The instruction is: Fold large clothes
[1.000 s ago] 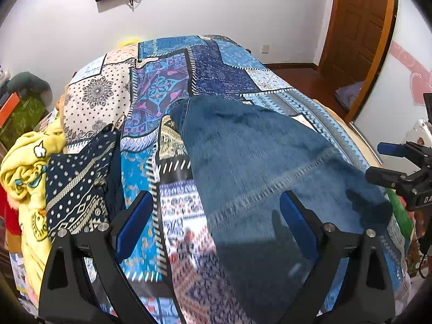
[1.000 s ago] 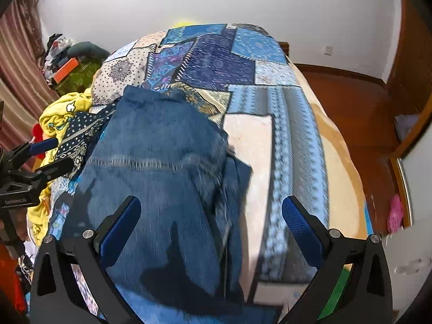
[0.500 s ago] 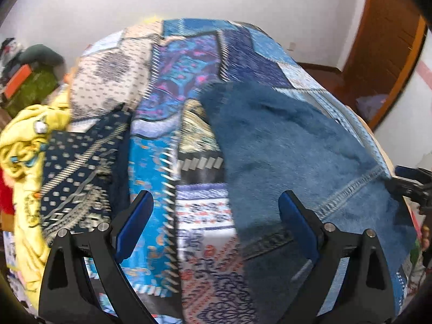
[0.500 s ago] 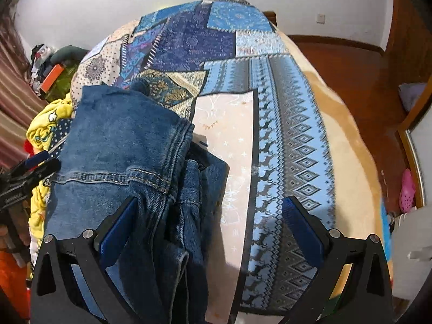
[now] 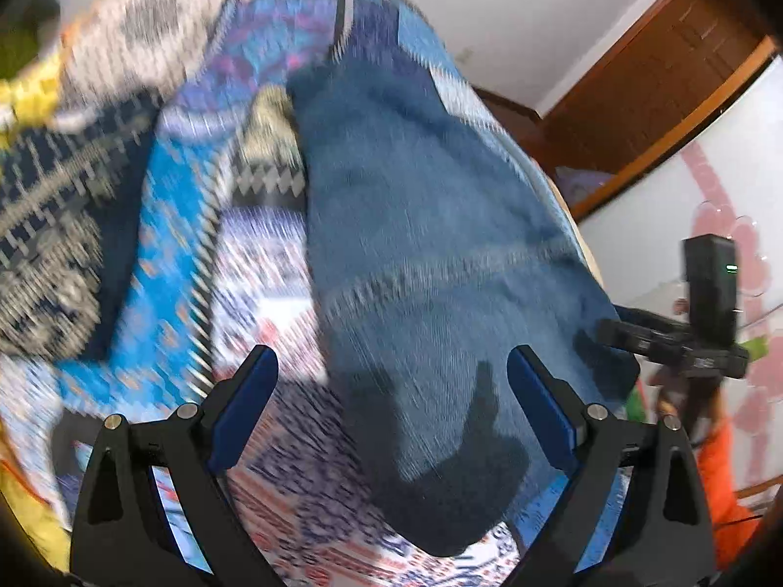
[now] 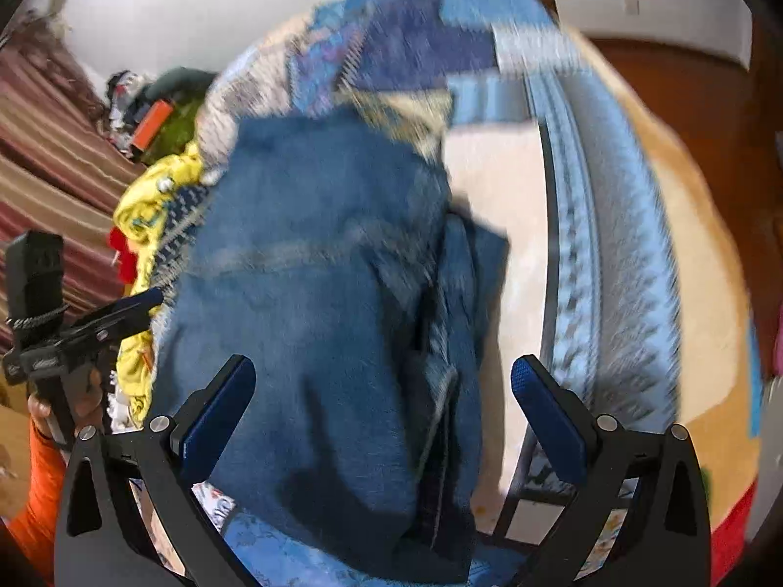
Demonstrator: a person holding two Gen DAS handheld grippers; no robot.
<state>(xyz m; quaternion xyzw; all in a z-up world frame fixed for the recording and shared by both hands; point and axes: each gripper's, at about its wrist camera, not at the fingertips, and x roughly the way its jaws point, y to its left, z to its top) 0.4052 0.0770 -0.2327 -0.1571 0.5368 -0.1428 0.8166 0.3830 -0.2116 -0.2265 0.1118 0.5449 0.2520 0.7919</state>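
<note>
Folded blue jeans (image 5: pixel 430 264) lie on a patchwork bedspread (image 5: pixel 176 244). Both views are blurred by motion. My left gripper (image 5: pixel 391 391) is open and empty, above the near left edge of the jeans. My right gripper (image 6: pixel 381 401) is open and empty, above the near end of the jeans (image 6: pixel 313 293), whose layered side edge is on the right. The right gripper also shows at the right of the left wrist view (image 5: pixel 636 337), and the left gripper at the left of the right wrist view (image 6: pixel 117 313).
A dark patterned garment (image 5: pixel 54 225) and a yellow garment (image 6: pixel 156 195) lie at the bed's left side. The bedspread (image 6: pixel 611 225) runs right to the bed edge, then wooden floor (image 6: pixel 685 88). A wooden door (image 5: pixel 651 78) stands at the right.
Both grippers have swung quickly, so both views are now blurred. The jeans sit nearer and more central under both grippers. Both stay open.
</note>
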